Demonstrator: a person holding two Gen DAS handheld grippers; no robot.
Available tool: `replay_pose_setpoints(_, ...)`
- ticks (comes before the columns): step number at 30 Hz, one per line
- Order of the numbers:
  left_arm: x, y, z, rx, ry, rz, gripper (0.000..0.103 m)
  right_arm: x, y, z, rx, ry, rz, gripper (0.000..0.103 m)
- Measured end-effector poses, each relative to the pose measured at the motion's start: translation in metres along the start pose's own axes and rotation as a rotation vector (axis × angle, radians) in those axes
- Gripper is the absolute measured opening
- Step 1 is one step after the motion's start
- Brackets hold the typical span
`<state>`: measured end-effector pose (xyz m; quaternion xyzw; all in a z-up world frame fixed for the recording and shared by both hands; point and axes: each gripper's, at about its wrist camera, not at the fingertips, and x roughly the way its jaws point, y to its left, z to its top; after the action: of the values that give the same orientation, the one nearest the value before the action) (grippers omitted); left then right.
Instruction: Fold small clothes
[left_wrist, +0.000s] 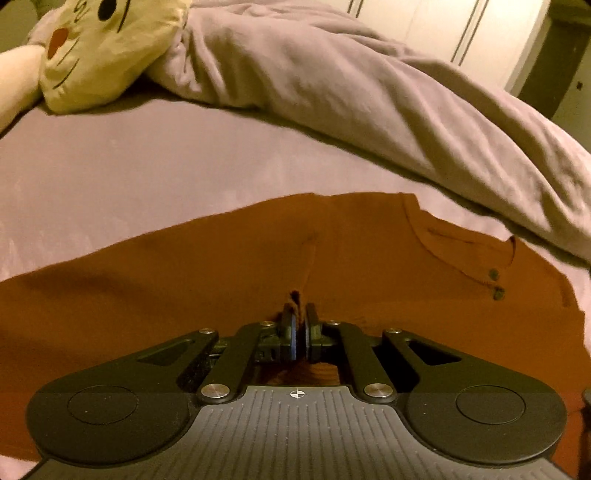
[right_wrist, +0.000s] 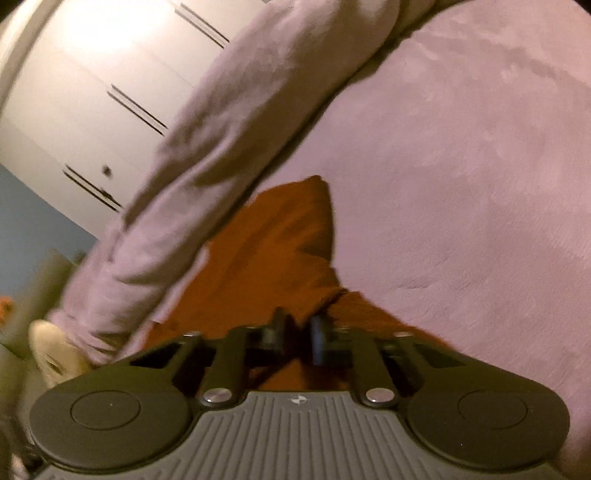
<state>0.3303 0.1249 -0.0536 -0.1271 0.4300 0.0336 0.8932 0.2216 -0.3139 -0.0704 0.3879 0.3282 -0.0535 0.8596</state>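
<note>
A small rust-orange shirt (left_wrist: 221, 280) with a buttoned neck placket lies spread on the lilac bed sheet (left_wrist: 129, 166). My left gripper (left_wrist: 300, 321) is shut on a pinched fold of the shirt's near edge. In the right wrist view, the same orange shirt (right_wrist: 266, 254) runs away from my right gripper (right_wrist: 300, 326), whose fingers stand a little apart with orange cloth between them. That view is blurred, so I cannot tell whether they pinch the cloth.
A rumpled lilac duvet (left_wrist: 369, 103) lies across the bed behind the shirt and beside it in the right wrist view (right_wrist: 207, 147). A yellow cat-face pillow (left_wrist: 107, 48) sits at the far left. White wardrobe doors (right_wrist: 92, 74) stand beyond the bed.
</note>
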Motion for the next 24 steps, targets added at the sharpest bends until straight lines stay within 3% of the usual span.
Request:
replay_pose_setpoints(6,-0.010,0.008,0.002,-0.043,-0.009,-0.027,0.006,-0.004,0.024,-0.009,-0.255,-0.012,-0.089,0.006)
replay_pose_setpoints(14,-0.018,0.005,0.009,-0.036,-0.041,-0.042,0.006,-0.005,0.049,-0.018,-0.445,-0.026,-0.166,0.008)
replay_pose_setpoints(19,-0.001,-0.003,0.008,0.014,-0.008,0.008,0.007,-0.003,0.051,-0.024,-0.504,-0.027,-0.191,0.008)
replay_pose_setpoints(21,0.003,-0.002,0.004,0.025,0.017,0.043,0.019,-0.001,0.053,-0.027,-0.556,-0.019,-0.191,0.010)
replay_pose_setpoints(23,-0.004,-0.002,0.002,0.037,0.003,0.082,0.052,-0.004,0.056,-0.027,-0.598,-0.008,-0.192,0.012)
replay_pose_setpoints(24,-0.009,-0.001,0.001,0.044,0.000,0.093,0.059,-0.007,0.057,-0.026,-0.602,0.001,-0.191,0.016)
